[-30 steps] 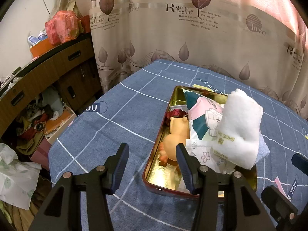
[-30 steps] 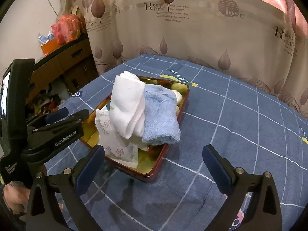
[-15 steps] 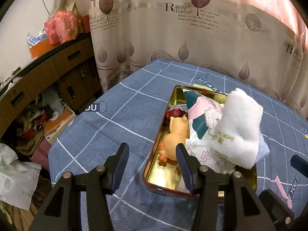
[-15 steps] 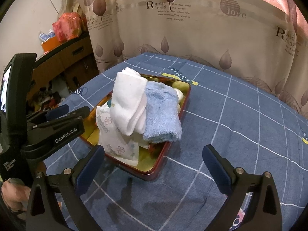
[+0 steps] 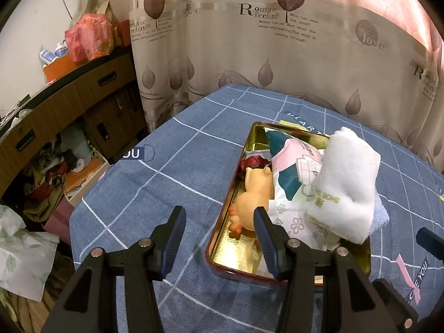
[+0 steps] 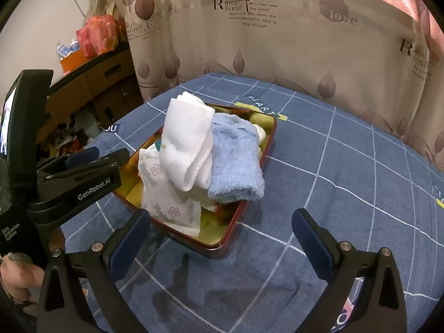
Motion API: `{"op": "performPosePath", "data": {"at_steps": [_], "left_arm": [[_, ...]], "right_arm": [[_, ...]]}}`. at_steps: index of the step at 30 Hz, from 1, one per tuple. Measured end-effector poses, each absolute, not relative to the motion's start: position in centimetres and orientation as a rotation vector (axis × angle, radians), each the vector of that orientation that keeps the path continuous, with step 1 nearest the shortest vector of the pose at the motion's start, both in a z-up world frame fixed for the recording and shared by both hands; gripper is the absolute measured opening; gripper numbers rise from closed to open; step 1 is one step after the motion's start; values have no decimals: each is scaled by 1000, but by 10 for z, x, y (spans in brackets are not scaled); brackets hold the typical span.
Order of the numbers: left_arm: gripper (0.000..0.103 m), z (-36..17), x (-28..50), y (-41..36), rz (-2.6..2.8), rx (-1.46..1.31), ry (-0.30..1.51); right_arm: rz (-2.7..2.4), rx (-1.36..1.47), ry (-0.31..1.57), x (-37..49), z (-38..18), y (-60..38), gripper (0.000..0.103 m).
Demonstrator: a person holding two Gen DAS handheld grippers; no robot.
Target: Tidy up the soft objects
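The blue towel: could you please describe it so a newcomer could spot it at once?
On the blue checked tablecloth sits a red-rimmed gold tin. The blue towel lies folded on top, against the white towel; it alone is fluffy pale blue.

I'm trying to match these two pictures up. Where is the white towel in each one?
Left wrist view: the white towel is right of centre, on top of the pile in the tin, above the left gripper.
Right wrist view: the white towel is left of centre, beside the blue towel, beyond the right gripper.
Shared landmark: the tin.
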State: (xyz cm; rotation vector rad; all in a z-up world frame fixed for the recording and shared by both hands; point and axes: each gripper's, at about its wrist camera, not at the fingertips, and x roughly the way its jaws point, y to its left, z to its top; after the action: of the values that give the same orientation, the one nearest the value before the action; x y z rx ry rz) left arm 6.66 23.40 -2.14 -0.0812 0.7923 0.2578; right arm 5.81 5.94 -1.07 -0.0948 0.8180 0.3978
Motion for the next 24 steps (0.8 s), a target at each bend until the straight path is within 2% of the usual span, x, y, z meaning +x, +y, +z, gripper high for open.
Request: {"op": "performPosePath", "data": {"at_steps": [24], "left_arm": [[52,-19,67,228,264,-56,788]], "right_arm": [[406,-104,829,56,-14,63,101]]}}
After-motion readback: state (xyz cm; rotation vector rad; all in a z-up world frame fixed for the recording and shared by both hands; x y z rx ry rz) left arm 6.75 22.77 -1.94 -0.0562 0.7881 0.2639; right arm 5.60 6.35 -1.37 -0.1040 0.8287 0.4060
